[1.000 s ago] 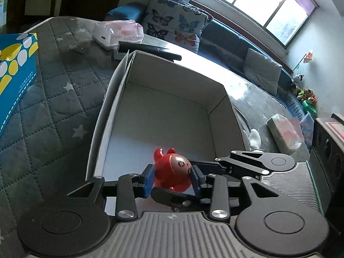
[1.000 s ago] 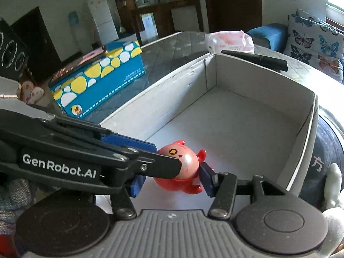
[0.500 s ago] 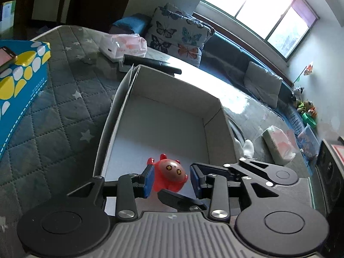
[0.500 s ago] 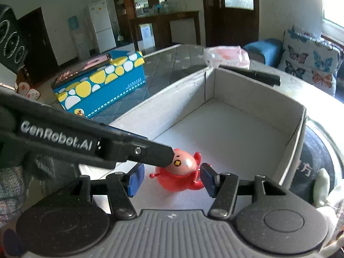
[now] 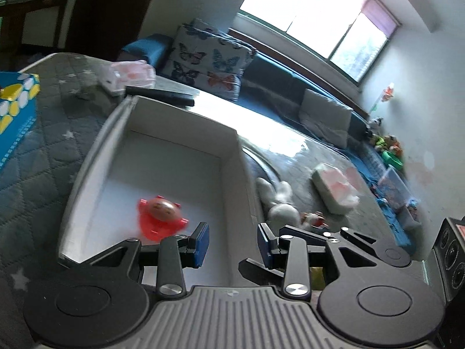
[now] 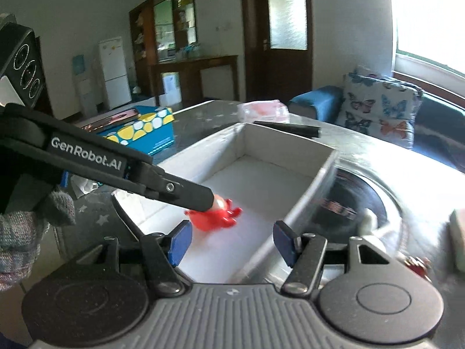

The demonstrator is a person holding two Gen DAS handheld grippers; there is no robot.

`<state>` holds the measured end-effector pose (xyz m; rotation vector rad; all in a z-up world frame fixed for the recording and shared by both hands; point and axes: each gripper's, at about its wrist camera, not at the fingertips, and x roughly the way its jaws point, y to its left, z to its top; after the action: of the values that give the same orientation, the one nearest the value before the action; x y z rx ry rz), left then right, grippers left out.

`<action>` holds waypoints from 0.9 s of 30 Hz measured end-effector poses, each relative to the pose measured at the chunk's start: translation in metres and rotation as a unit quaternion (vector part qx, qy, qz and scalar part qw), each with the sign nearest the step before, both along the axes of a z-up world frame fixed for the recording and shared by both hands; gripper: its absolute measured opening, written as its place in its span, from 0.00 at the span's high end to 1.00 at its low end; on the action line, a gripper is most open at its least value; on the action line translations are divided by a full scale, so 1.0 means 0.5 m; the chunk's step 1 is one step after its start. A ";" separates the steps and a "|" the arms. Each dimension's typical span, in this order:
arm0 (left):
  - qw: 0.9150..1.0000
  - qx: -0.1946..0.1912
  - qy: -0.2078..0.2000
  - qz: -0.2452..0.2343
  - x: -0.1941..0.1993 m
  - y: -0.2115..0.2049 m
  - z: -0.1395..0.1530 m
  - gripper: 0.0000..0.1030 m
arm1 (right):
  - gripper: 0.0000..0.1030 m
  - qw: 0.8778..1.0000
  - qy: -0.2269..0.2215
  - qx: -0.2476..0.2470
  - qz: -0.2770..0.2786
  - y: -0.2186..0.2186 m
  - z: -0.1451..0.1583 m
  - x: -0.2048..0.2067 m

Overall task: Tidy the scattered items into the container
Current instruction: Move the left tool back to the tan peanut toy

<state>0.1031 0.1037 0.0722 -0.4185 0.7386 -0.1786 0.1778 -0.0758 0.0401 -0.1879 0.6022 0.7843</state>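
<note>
Left wrist view: the left gripper is seen with its jaws spread wide, nothing held between the blue pads. The red toy is seen lying on the floor of the white box, near the closest wall, apart from the left pad and blurred by motion. A white plush toy is noted outside the box, just beside its right wall, with a tissue pack further right on the grey quilted cloth.

Right wrist view: the right gripper is likewise seen wide open and empty, its right pad placed over the box wall. The red toy is shown inside the box, partly covered by a black arm of the left gripper. A blue and yellow carton is noted on the cloth behind.
</note>
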 end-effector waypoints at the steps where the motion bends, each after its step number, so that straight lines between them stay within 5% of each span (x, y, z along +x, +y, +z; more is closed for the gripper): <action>1: 1.000 0.000 -0.001 -0.006 -0.002 -0.011 0.000 0.63 | 0.39 1.000 0.000 0.002 -0.006 -0.013 -0.001 -0.005; 13: 0.996 0.005 0.014 -0.086 -0.002 -0.146 -0.023 0.63 | 0.39 0.998 0.000 -0.006 -0.067 -0.147 -0.034 -0.056; 27: 0.995 0.010 0.055 -0.078 0.038 -0.194 -0.060 0.63 | 0.40 0.997 0.001 -0.030 -0.069 -0.147 -0.082 -0.014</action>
<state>0.1222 0.0065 0.0420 -0.3540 0.8821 -0.2960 0.1709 -0.1490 -0.0009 -0.1987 0.6347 0.6330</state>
